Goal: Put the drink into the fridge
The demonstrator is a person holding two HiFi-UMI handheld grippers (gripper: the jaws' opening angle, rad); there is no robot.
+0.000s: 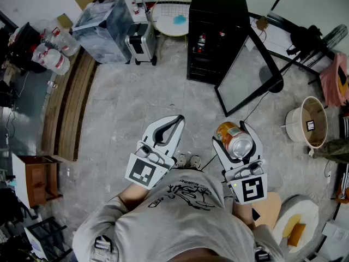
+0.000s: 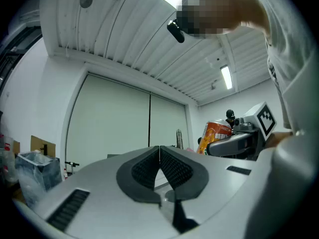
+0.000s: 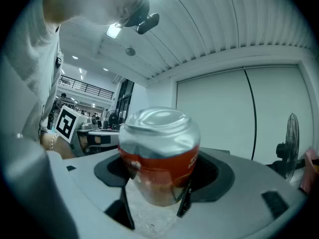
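Drink can (image 1: 234, 141), just one, sits clamped in our right tongs (image 3: 159, 158); our left tongs (image 2: 159, 156) are pressed together, empty; one fridge (image 1: 210, 15) stands open.

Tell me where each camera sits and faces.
Head view: on the person's head, looking steeply down at floor and fridge; shows shirt, left gripper, right gripper.
Left gripper view: along its shut jaws toward a pale wall; shirt at right.
Right gripper view: along its jaws clamping the can; shirt at left.
Shared: the can shows in all three.

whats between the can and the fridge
Bare grey floor and the open glass door of the fridge, seen in the head view; the right claw holds the can.
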